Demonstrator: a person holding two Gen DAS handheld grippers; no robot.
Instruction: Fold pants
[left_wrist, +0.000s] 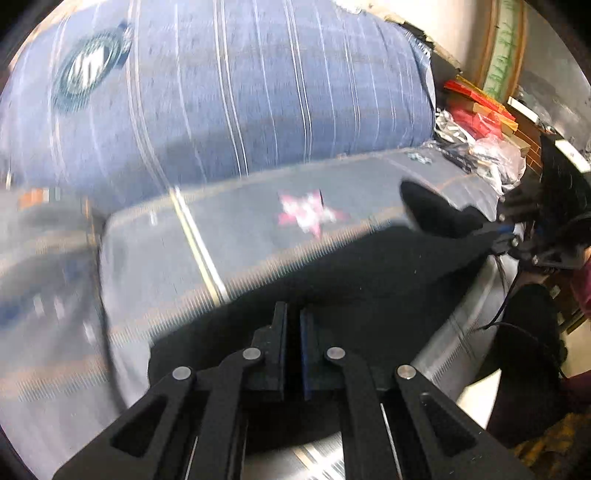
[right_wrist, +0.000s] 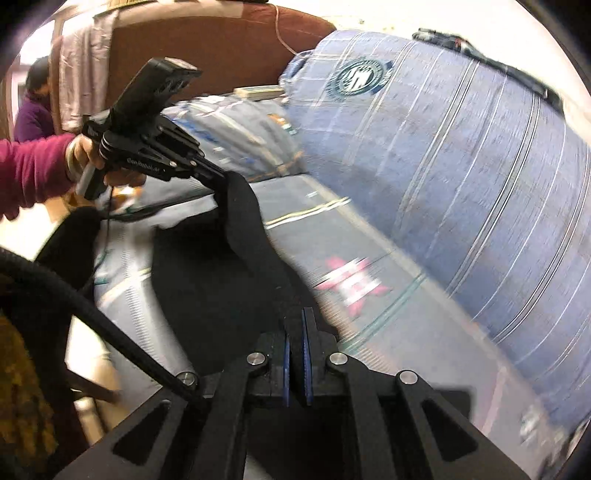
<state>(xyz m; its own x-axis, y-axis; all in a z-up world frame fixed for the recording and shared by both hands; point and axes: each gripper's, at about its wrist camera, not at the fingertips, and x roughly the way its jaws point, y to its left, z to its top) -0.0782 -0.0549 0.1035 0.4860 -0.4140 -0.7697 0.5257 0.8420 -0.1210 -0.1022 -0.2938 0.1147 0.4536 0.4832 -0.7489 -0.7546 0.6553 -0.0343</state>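
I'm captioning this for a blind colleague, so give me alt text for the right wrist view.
Two hand-held grippers lift black pants off a blue-grey bedcover: the right hand-held gripper clamps cloth in the foreground, the left hand-held gripper pinches an edge farther off. A large blue striped bundle lies behind.

Left claw (left_wrist: 293, 325) low in the middle of the view, jaws nearly together with only a thin gap, black cloth of the pants (left_wrist: 369, 280) pinched between the blue pads (left_wrist: 305, 350). Black fabric spread across a grey bedcover (left_wrist: 229, 240) with a pink star print (left_wrist: 310, 214) and a pale yellow stripe (left_wrist: 199, 247). Right claw (left_wrist: 476, 230) off toward the bed's right edge, closed on another part of the same dark cloth, lifted a little. Behind, a large blue striped bundle (left_wrist: 229, 92) bearing a round dark emblem (left_wrist: 88, 70). Beyond the far right corner, red packets (left_wrist: 476, 107) and crumpled plastic bags (left_wrist: 495, 151). Heavy motion blur throughout.
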